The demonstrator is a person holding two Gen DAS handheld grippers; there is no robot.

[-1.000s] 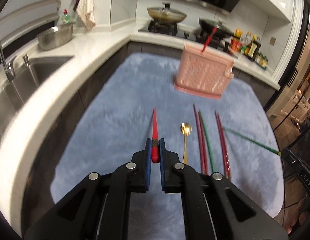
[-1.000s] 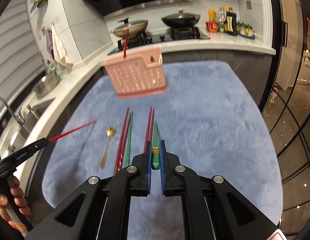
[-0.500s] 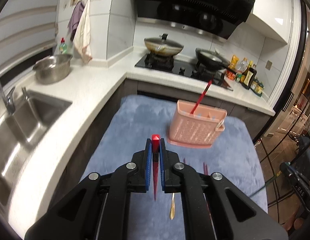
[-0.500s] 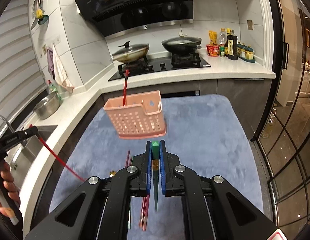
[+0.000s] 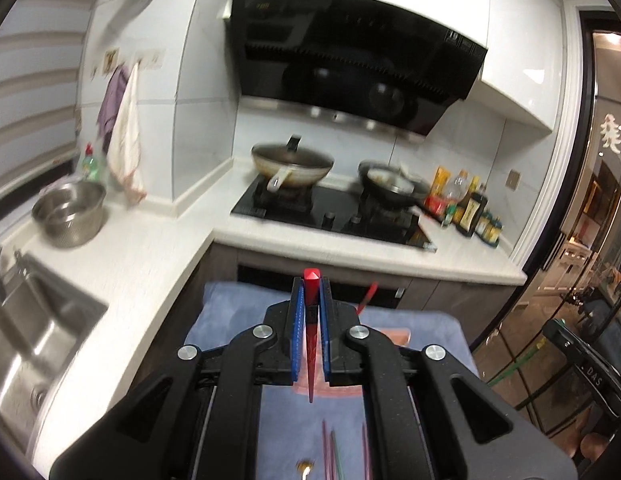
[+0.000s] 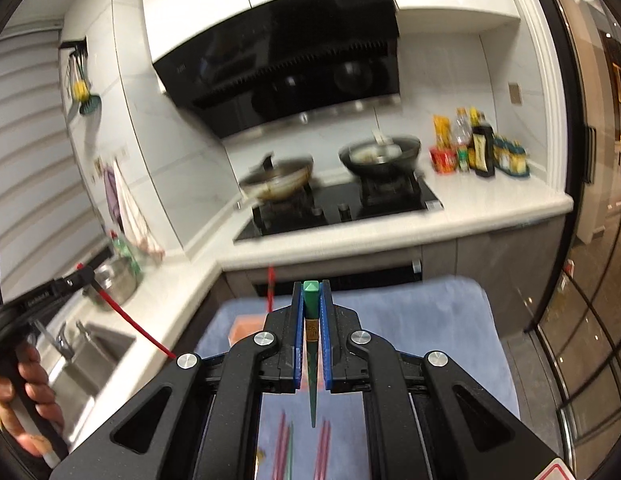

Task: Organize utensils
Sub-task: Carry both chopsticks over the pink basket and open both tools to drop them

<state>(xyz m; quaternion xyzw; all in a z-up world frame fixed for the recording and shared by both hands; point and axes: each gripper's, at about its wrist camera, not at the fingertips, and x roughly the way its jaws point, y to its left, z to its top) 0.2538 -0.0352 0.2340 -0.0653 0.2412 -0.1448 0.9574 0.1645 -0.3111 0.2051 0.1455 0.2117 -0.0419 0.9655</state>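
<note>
1. Left wrist view — the left tongs [image 5: 310, 312] are closed on a red tapered chopstick [image 5: 310, 344]. Its square butt end stands just above the blue pads [image 5: 297, 340]; its pointed tip hangs down between the black arms.
2. Under the left tongs lies a blue fleecy mat [image 5: 230, 312]. A pink plastic utensil basket [image 5: 394, 336] sits on it, mostly hidden behind the tongs; only slivers show. A second red chopstick [image 5: 368, 294] pokes up from behind the right-hand finger, in line with the basket.
3. At the bottom edge, on the mat: loose pink and green chopsticks [image 5: 330, 456] and the bowl of a gold metal spoon [image 5: 304, 472].
4. At the right edge of this view, a black gripper body [image 5: 582, 364] with a thin green stick below it.
5. Right wrist view — the right tongs [image 6: 311, 316] are clamped on a green tapered chopstick [image 6: 311, 360], butt end up, tip hanging free above the mat.
6. A corner of the pink basket shows left of the tongs, with the red chopstick rising above it.
7. On the left, the person's left hand [image 6: 20, 392] grips the other tool, which carries the red chopstick slanting down toward the mat.
8. The white kitchen counter [image 6: 490, 216] beyond carries a black hob with two pans.
</note>
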